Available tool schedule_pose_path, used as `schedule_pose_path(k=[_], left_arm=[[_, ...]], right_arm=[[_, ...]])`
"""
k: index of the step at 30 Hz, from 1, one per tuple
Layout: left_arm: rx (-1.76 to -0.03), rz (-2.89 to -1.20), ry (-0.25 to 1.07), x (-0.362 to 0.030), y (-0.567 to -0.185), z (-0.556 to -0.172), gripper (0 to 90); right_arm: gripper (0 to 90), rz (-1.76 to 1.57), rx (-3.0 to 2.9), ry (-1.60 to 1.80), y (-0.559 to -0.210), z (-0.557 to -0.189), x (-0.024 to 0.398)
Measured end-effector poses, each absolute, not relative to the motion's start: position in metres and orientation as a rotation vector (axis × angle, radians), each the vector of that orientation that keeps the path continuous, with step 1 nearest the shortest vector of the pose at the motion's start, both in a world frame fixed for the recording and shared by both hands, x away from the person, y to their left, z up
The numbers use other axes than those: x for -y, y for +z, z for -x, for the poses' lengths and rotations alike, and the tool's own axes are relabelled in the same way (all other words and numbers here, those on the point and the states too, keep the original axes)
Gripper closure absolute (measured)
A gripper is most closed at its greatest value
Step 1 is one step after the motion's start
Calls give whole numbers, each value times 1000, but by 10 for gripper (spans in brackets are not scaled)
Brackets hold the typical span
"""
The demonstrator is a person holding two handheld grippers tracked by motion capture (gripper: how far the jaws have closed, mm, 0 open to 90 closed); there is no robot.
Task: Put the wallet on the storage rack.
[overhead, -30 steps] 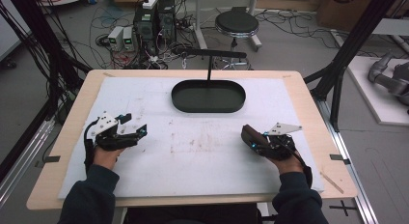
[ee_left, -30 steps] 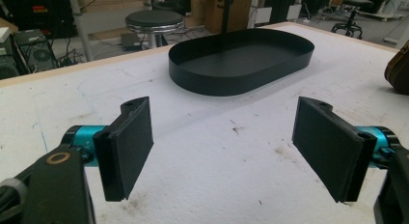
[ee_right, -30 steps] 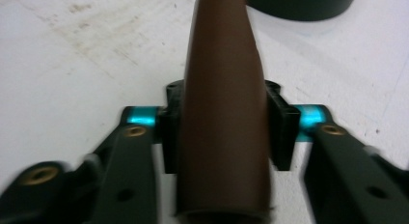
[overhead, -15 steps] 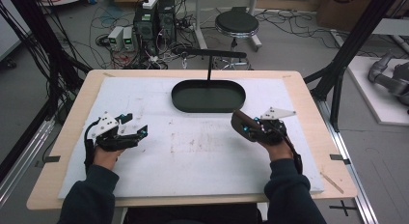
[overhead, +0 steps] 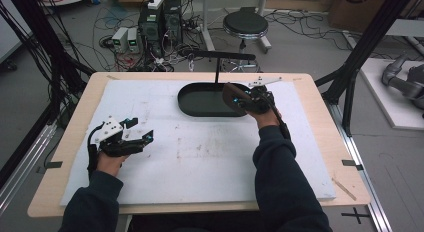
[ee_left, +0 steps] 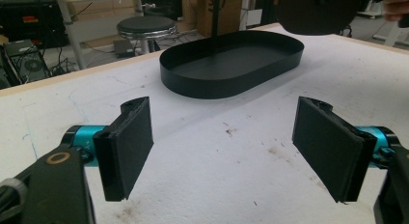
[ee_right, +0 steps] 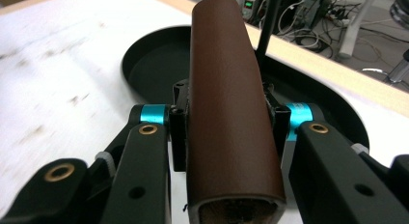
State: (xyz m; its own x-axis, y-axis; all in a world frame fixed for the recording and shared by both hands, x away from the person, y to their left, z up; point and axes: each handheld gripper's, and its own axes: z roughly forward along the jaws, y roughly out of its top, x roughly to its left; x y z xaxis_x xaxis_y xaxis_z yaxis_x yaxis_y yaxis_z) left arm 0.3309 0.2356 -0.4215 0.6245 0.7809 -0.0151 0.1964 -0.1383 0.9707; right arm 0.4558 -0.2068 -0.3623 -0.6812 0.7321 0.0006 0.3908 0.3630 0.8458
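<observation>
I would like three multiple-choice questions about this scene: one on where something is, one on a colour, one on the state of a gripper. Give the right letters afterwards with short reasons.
1. Where is the right gripper?
A. over the right end of the black tray
B. flat on the white mat near the table's front edge
C. beside the left gripper

2. What colour is the case held between the right gripper's pads?
A. white
B. brown
C. blue

3. How do the jaws of the left gripper stand?
A. shut on the case
B. shut on nothing
C. open, with nothing between them

Answers:
1. A: the high view shows it above the right end of the black tray.
2. B: the right gripper view shows the brown case clamped between both pads.
3. C: the left gripper view shows the two pads far apart with bare white mat between them.
</observation>
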Motion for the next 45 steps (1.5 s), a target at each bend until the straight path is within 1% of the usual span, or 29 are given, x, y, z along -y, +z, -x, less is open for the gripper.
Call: schedule_pose_path(k=[2, 3, 8, 15, 20, 23, 26, 28, 29, 35, 36, 40, 43, 45], left_arm=[[-815, -1667, 616, -236, -421, -331, 221], [-815, -1663, 616, -236, -422, -331, 221], [-817, -1660, 611, -236, -422, -331, 221], [-820, -1664, 608, -237, -422, -332, 221], [-826, -1661, 605, -239, -423, -332, 221], [-830, -1660, 603, -239, -423, -332, 221], [-834, -1662, 606, -239, -423, -332, 221], [-834, -1662, 606, -239, -423, -332, 221], [-833, -1663, 606, -239, -423, -332, 221], [-841, -1655, 592, -238, -423, -332, 220], [-843, -1647, 586, -238, -423, -332, 221], [-852, -1633, 572, -238, -423, -333, 221], [-863, -1630, 588, -239, -423, -333, 221], [-867, -1628, 591, -239, -422, -333, 221]], right_arm=[[646, -996, -2250, 1250, -363, -460, 205], [646, -1006, -2244, 1251, -365, -470, 201], [645, -1032, -2240, 1240, -374, -491, 183], [643, -1101, -2292, 1241, -397, -516, 155], [636, -1223, -2297, 1264, -415, -525, 153], [602, -1252, -2269, 1223, -417, -527, 158], [491, -1294, -2207, 1194, -414, -527, 164], [481, -1303, -2186, 1194, -412, -527, 167], [446, -1314, -2160, 1183, -409, -526, 173], [426, -1305, -2139, 1166, -399, -519, 190], [398, -1281, -2157, 1134, -392, -514, 199], [366, -1198, -2197, 1108, -374, -499, 217], [351, -1110, -2203, 1129, -362, -485, 229], [320, -1083, -2203, 1131, -358, -475, 239]])
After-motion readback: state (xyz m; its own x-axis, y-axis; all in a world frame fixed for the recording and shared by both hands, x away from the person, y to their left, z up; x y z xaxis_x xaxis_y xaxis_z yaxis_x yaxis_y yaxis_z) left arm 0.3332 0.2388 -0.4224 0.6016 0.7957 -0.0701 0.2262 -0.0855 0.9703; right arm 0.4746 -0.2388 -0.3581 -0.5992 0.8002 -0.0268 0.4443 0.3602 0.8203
